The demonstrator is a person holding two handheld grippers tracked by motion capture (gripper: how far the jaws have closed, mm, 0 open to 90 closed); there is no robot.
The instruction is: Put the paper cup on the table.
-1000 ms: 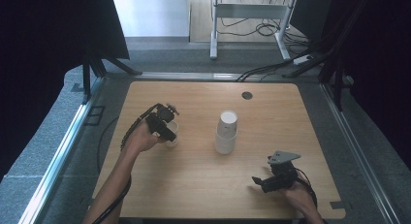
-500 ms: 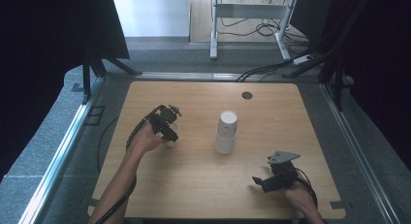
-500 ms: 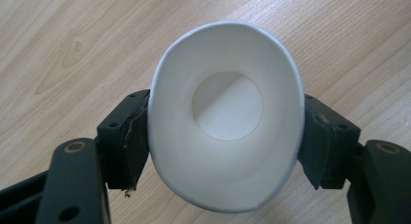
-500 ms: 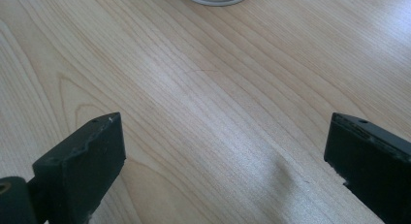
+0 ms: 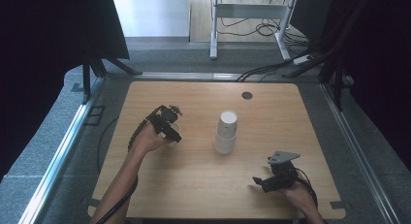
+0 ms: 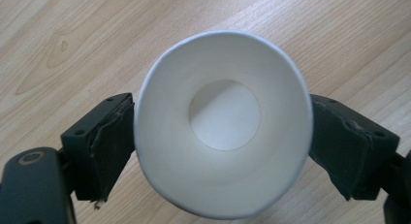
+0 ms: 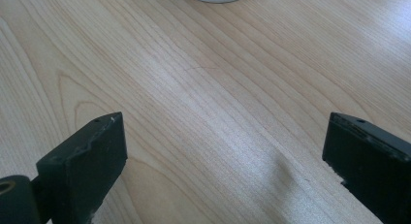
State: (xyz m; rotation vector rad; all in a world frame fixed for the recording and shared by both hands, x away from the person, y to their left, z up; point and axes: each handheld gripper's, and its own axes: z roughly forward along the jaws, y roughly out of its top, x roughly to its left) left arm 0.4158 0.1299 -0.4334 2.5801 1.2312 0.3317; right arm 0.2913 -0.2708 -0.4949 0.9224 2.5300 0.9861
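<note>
Since the earlier frame the left gripper (image 6: 223, 136) has just been opening around 1 white paper cup (image 6: 224, 122), pads barely clear, while the right gripper (image 7: 225, 166), lower right, gapes empty.

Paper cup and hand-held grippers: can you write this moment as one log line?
left hand-held gripper: jaws just opening around upright paper cup | right hand-held gripper: open | cup stack: mid-table

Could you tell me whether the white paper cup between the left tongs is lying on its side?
No, the paper cup stands upright on the table, its open mouth facing the camera.
</note>
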